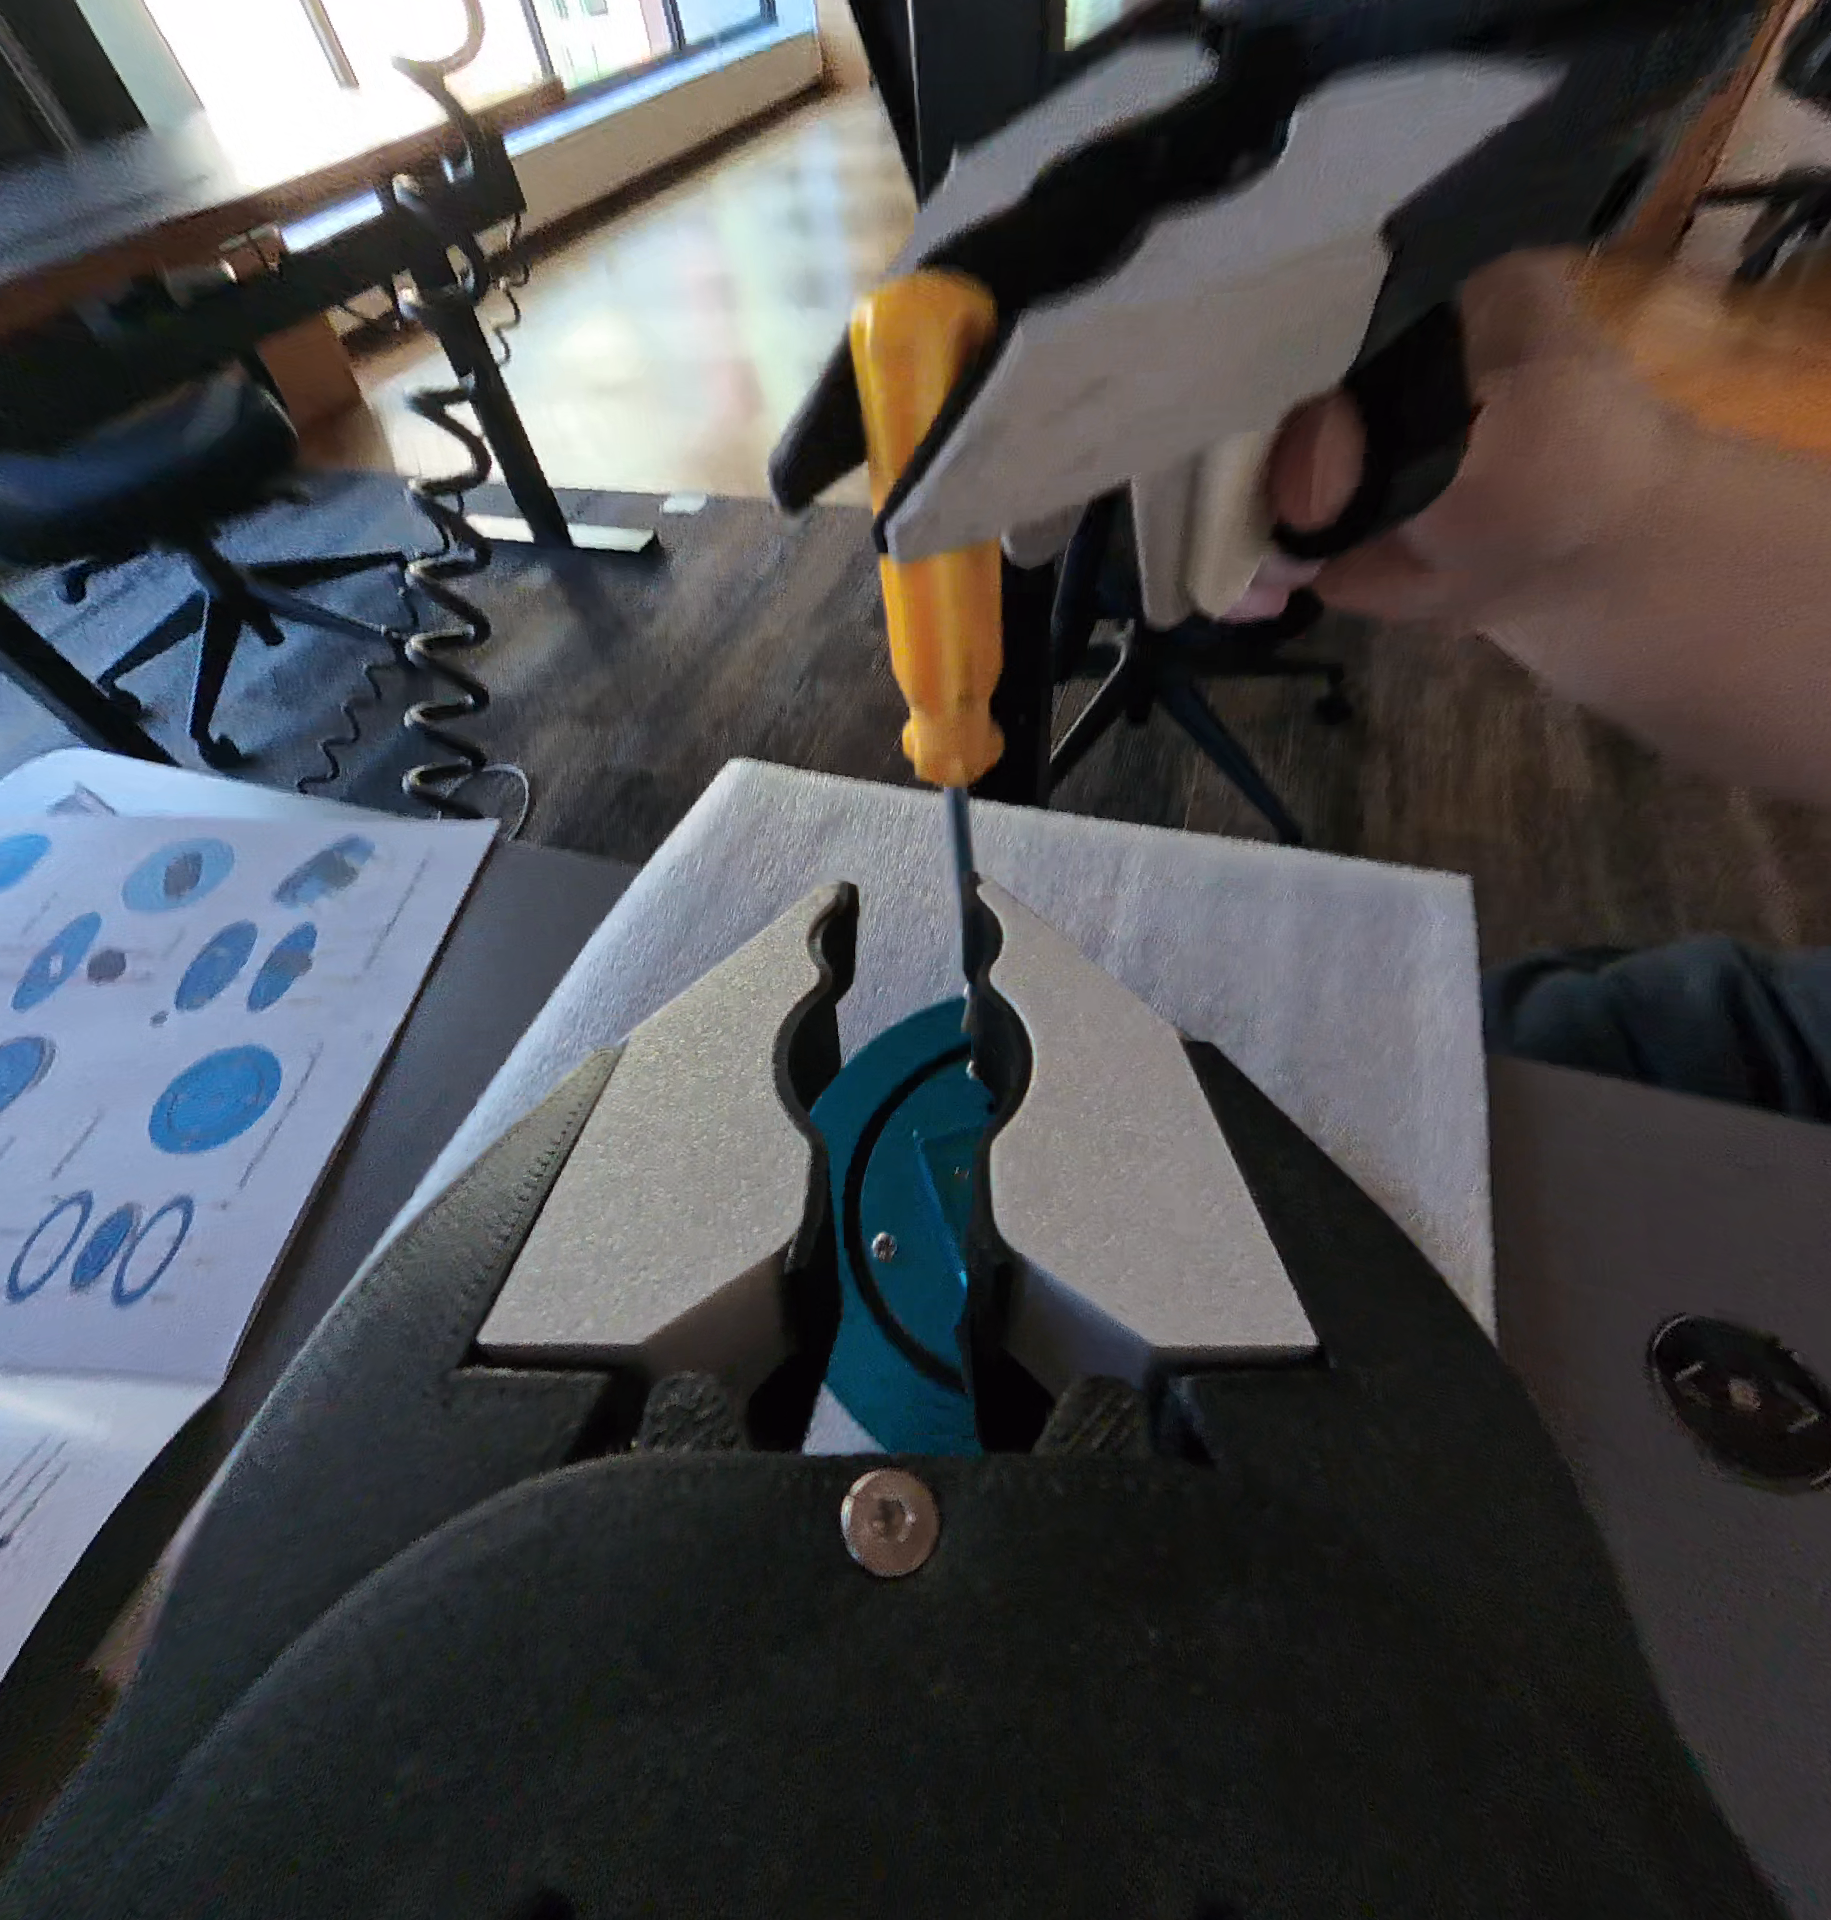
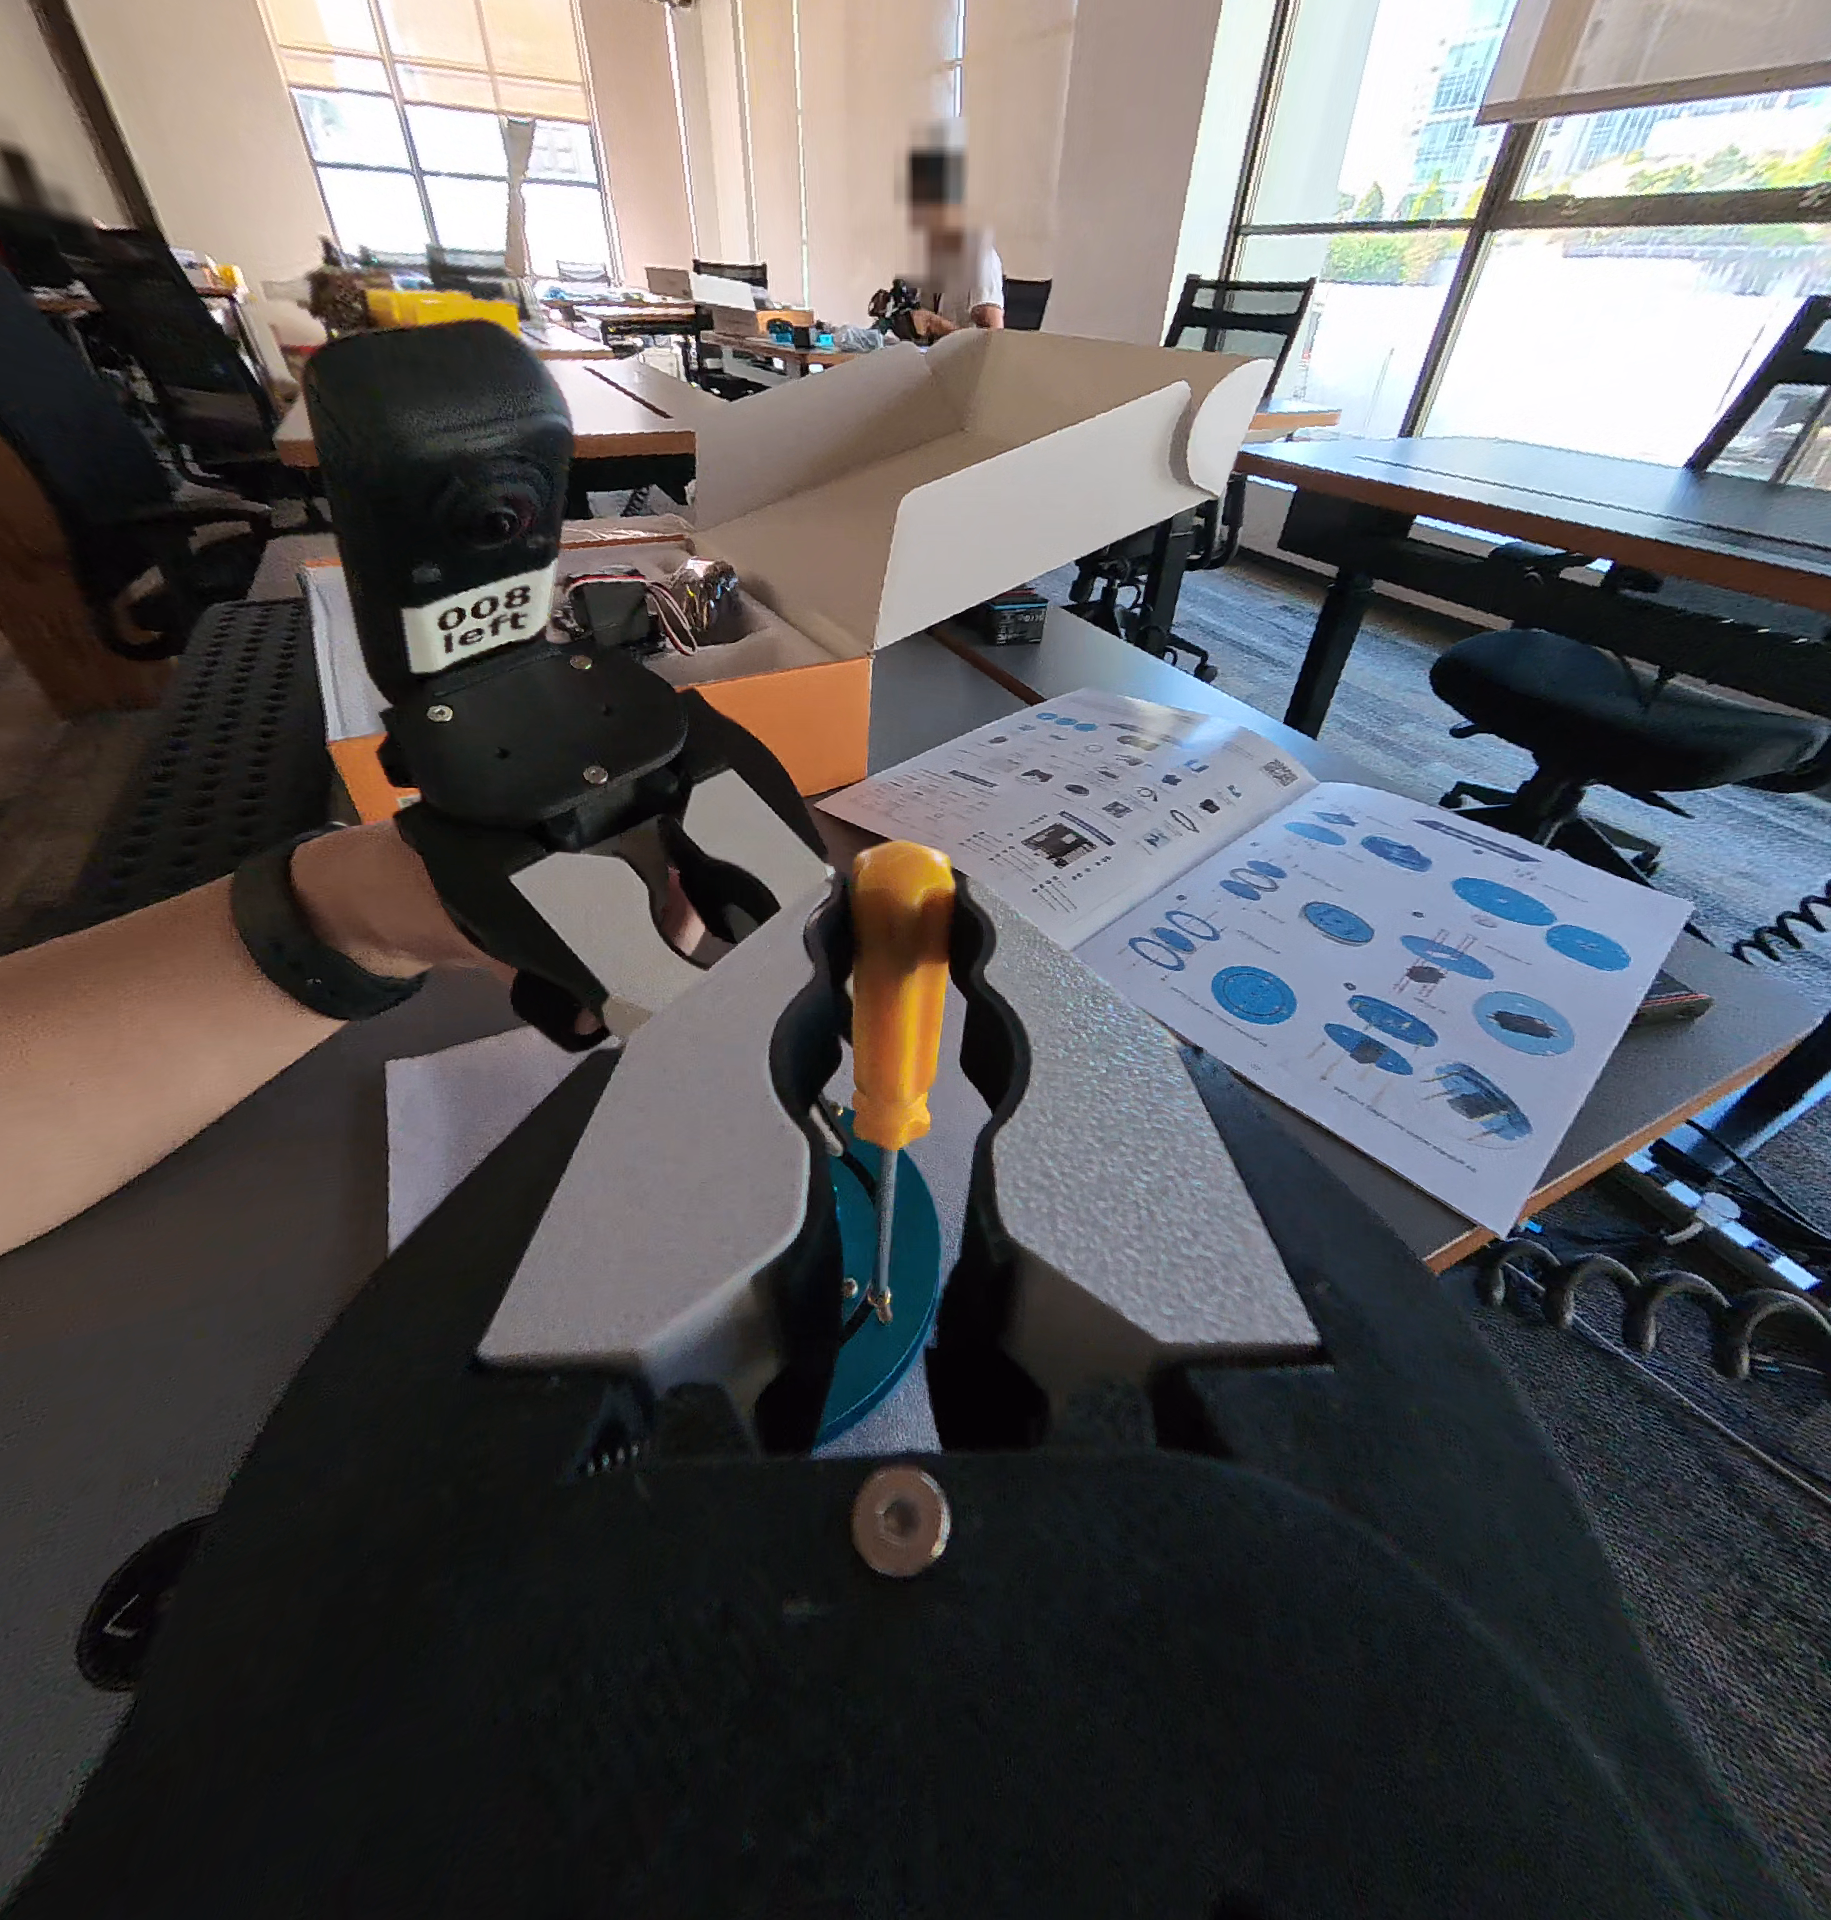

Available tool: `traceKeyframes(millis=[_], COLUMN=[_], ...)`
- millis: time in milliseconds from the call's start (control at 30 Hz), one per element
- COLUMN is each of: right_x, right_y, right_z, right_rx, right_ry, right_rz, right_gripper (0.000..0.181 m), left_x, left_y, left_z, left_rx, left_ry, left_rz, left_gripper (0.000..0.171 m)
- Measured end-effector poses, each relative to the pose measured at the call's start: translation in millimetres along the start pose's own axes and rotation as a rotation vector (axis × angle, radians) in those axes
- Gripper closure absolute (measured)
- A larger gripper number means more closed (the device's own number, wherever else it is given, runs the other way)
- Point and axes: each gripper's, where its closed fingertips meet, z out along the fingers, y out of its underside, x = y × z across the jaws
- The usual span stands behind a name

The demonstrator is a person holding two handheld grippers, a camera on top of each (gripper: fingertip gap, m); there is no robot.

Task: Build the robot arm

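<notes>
My left gripper [image 1: 911, 904] has its jaws close together on a blue metal disc [image 1: 895, 1247] that rests on a white foam pad [image 1: 1254, 935]. My right gripper [image 2: 900, 899] is shut on the yellow handle of a screwdriver [image 2: 898, 997] and holds it upright. The screwdriver's thin shaft reaches down to a small screw on the blue disc [image 2: 885, 1351]. In the left wrist view the screwdriver [image 1: 937, 520] stands above the disc, clamped in the right gripper [image 1: 859, 499]. The left gripper [image 2: 693, 935] comes in from the left, its fingertips hidden behind my right finger.
An open instruction booklet [image 2: 1358, 966] lies on the dark table, at the left in the left wrist view [image 1: 163, 1039]. An open cardboard box with parts [image 2: 890, 499] stands behind. A stool [image 2: 1617, 707], coiled cables [image 1: 443, 644] and a distant person [image 2: 952, 270] are around. The tips of one gripper are about 7 centimetres away from the tips of the other.
</notes>
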Motion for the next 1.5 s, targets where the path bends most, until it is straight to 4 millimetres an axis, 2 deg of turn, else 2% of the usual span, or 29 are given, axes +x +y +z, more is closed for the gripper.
traceKeyframes(millis=[100,200,300,533,767,1100,1367,1500], right_x=[4,5,6,5,3,6,6,6], right_y=[0,-1,-1,-1,0,1,0,-1], right_z=[0,2,4,3,6,-1,0,3], right_rx=[-0.007,0.006,0.021,0.015,-0.022,-0.028,-0.039,-0.062], right_ry=[0.018,0.046,0.060,0.085,0.069,0.094,0.088,0.093], right_rz=[0.006,-0.028,-0.011,0.015,0.043,0.100,0.066,-0.014], right_gripper=[0.164,0.165,0.165,0.165,0.164,0.164,0.165,0.165], left_x=[7,10,7,7,5,7,7,4], left_y=[15,40,54,43,44,44,44,45], left_z=[8,23,33,34,33,32,33,32], left_rx=[-0.072,-0.211,-0.283,-0.208,-0.218,-0.209,-0.205,-0.211], left_ry=[0.045,0.035,-0.006,-0.005,-0.013,-0.003,-0.010,-0.022], left_rz=[0.009,0.050,0.099,0.051,0.074,0.053,0.047,0.054], left_gripper=[0.153,0.146,0.155,0.168,0.168,0.169,0.168,0.168])
